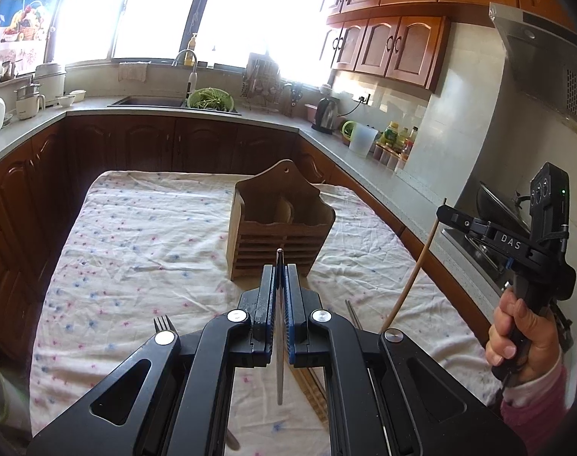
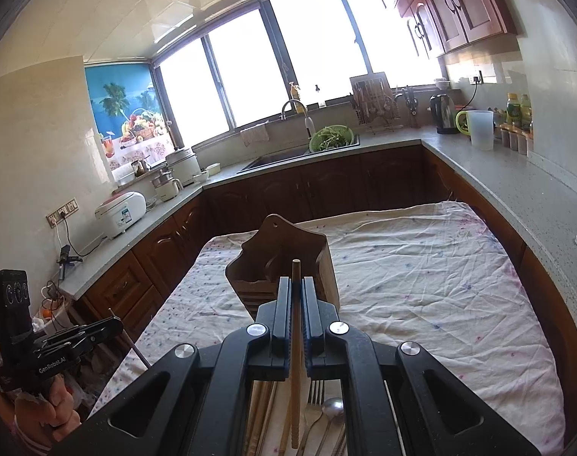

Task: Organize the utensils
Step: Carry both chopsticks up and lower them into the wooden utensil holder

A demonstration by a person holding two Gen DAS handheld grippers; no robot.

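Note:
A wooden utensil holder (image 1: 280, 228) stands on the floral cloth; it also shows in the right wrist view (image 2: 284, 266). My left gripper (image 1: 280, 266) is shut on a thin metal chopstick (image 1: 279, 342), just in front of the holder. My right gripper (image 2: 296, 281) is shut on a wooden chopstick (image 2: 296, 372), close above the holder's near side. From the left wrist view the right gripper (image 1: 446, 211) sits to the right, with the wooden chopstick (image 1: 413, 266) hanging down. A fork (image 1: 163, 323) lies on the cloth. Fork, spoon (image 2: 332, 408) and chopsticks lie under my right gripper.
The cloth-covered table (image 2: 421, 266) is ringed by kitchen counters (image 1: 364, 159) with a sink (image 1: 147, 102), a green colander (image 1: 211, 99), a kettle (image 1: 325, 114), a plastic jug (image 1: 361, 138) and bottles. A stove and pan (image 1: 497, 205) sit at the right.

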